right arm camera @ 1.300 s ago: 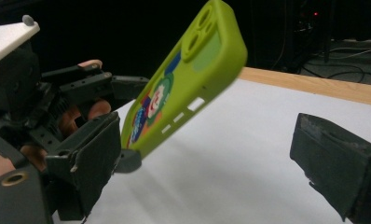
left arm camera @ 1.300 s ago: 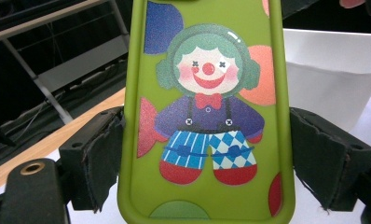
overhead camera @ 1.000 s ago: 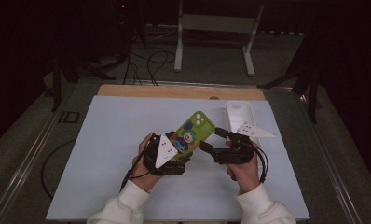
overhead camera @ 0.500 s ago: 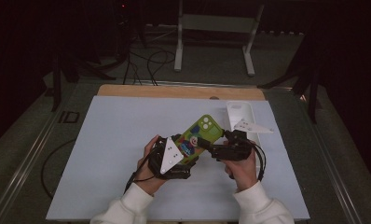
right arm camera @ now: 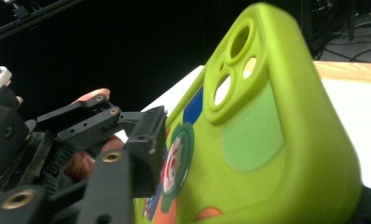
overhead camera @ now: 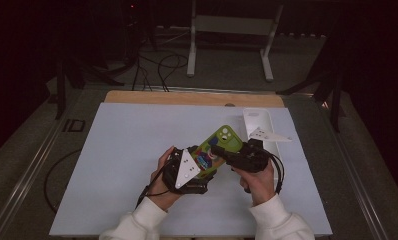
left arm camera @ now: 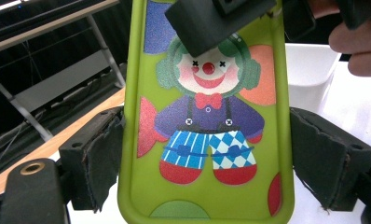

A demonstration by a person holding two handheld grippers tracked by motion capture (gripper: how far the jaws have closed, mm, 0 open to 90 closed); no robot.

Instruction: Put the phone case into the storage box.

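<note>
Near the front edge of the white mat (overhead camera: 127, 165), toward its right half, we find the green phone case (overhead camera: 213, 150) held up off the surface between the two grippers. We see the left gripper (overhead camera: 199, 170) clamped on the case's lower end: in the left gripper view its two padded jaws press against the long side edges of the case (left arm camera: 207, 140), clown print facing the camera. We note the case tilts away from the left gripper, its camera-hole end pointing toward the far right of the mat. The right gripper (overhead camera: 226, 154) meets the case from the right at about mid-length; its jaws have just been closing, with the case between them. In the right gripper view one jaw lies flat against the printed face of the case (right arm camera: 267, 140); the other jaw is hidden behind the case, so we cannot tell whether the grip is firm. In the left gripper view that same jaw covers the top of the clown's head. Beyond the case, at the mat's right edge, stands a white tray (overhead camera: 257, 122), just past the right gripper. Behind the mat, a strip of wooden tabletop (overhead camera: 187, 97) shows.
</note>
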